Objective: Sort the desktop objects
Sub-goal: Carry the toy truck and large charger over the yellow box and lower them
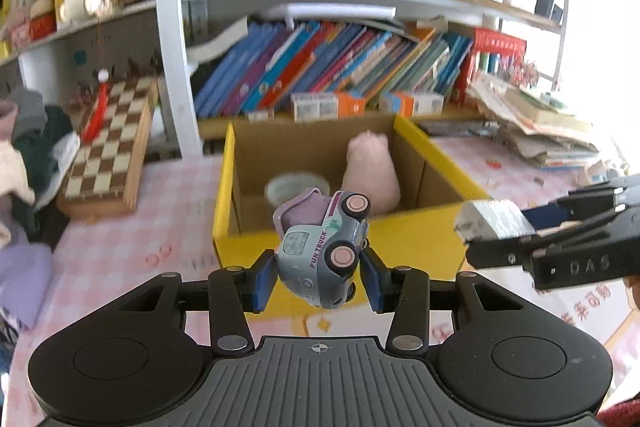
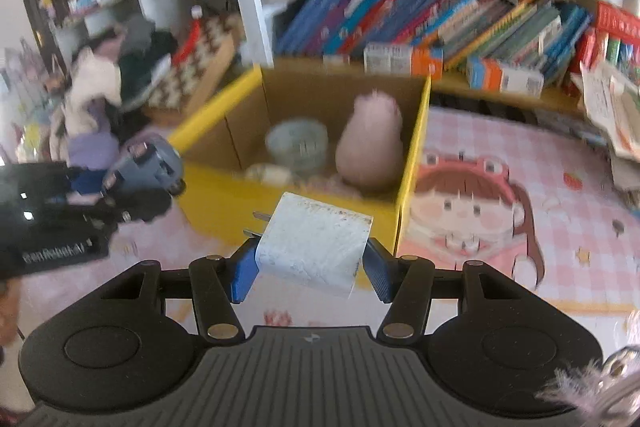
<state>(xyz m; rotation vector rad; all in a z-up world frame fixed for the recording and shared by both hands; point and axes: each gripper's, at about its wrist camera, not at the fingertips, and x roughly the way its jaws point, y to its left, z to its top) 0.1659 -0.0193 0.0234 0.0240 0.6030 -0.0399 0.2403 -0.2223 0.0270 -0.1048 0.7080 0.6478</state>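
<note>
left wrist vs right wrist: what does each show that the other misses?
Left wrist only: "FUN TRUCK" lettering on the grey-blue toy truck gripped by the left gripper.
Right wrist only: metal prongs on the white plug adapter gripped by the right gripper; cartoon girl print on the pink mat.
Both: yellow cardboard box holding a pink plush and round container.
</note>
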